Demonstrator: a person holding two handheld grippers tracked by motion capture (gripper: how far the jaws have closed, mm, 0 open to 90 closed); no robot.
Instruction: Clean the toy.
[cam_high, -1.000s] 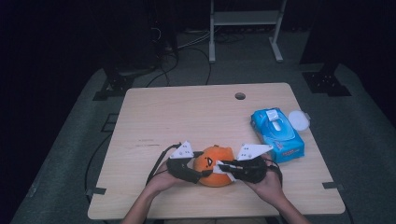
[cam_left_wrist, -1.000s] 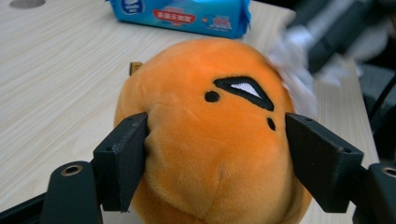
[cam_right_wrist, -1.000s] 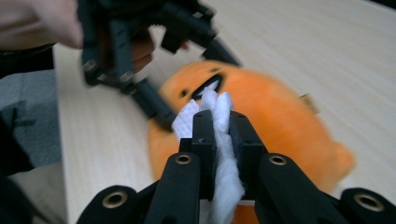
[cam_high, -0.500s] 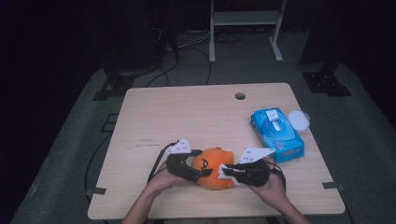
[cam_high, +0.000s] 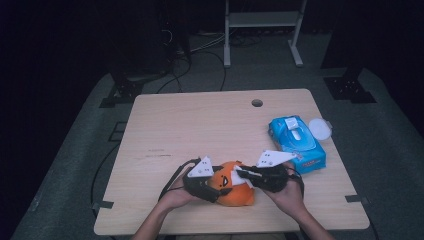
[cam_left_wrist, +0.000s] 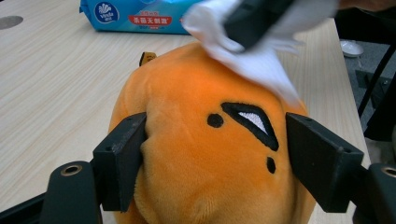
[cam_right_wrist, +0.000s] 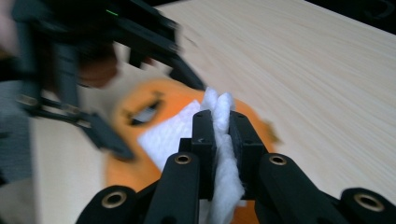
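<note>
Plush toy (cam_high: 234, 186) shifted toward 6 o'clock; left claw (cam_left_wrist: 219, 154) clamps soft, light flanks; right claw (cam_right_wrist: 221, 128) pinches wipe (cam_right_wrist: 173, 133).

The table (cam_high: 200, 130) is lit from above in the high view, while the room around it is left very dark. That picture is a bit soft and grainy. In the left gripper view, the orange plush toy (cam_left_wrist: 205, 140) is shown bright and sharp. In the right gripper view, the left gripper (cam_right_wrist: 107, 70) is smeared by blur, and the close white wipe (cam_right_wrist: 219, 140) is seen soft.
</note>
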